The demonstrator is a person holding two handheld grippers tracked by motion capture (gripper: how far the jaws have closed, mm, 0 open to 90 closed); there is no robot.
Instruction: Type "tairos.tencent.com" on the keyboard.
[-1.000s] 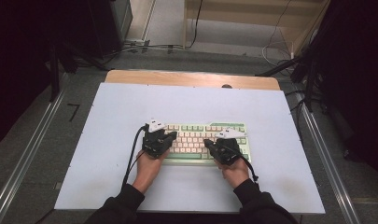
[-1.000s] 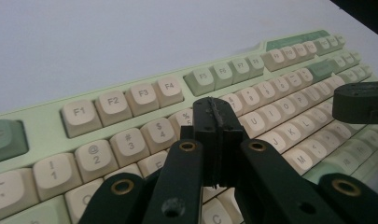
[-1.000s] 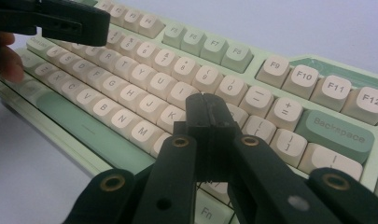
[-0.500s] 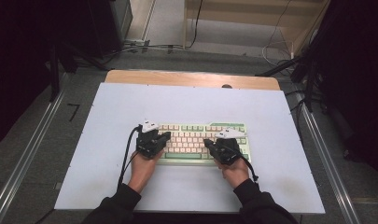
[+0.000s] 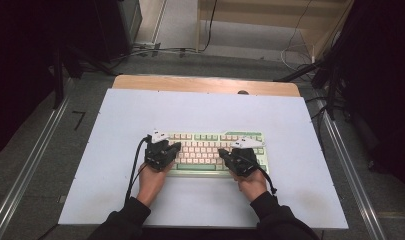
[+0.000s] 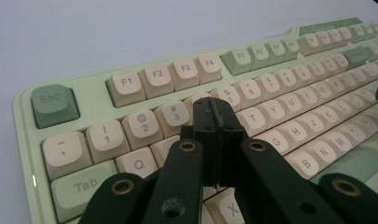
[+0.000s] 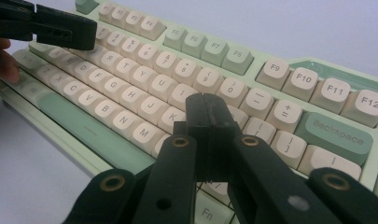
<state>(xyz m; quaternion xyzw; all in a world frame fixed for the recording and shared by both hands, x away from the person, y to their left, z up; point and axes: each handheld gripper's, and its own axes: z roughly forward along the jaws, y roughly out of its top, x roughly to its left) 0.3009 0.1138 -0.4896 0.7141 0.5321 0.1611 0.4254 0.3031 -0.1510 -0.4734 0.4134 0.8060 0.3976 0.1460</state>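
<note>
A pale green keyboard (image 5: 210, 150) with cream keys lies in the middle of the white table. My left gripper (image 5: 175, 147) is over its left end. In the left gripper view its jaws (image 6: 214, 114) are pressed together with nothing between them, the tip above the keys near 4 and E. My right gripper (image 5: 223, 153) is over the keyboard's right half. Its shut jaws (image 7: 207, 109) point at the keys around K and L. The left gripper (image 7: 60, 29) also crosses the top left of the right gripper view, above the number row.
The white table top (image 5: 140, 115) has bare room on all sides of the keyboard. A wooden strip (image 5: 205, 84) runs along its far edge. Metal rails (image 5: 30, 160) flank the table, and cables lie on the floor beyond it.
My left gripper has slid a little to the left along the keyboard. The right gripper has stayed where it was.
</note>
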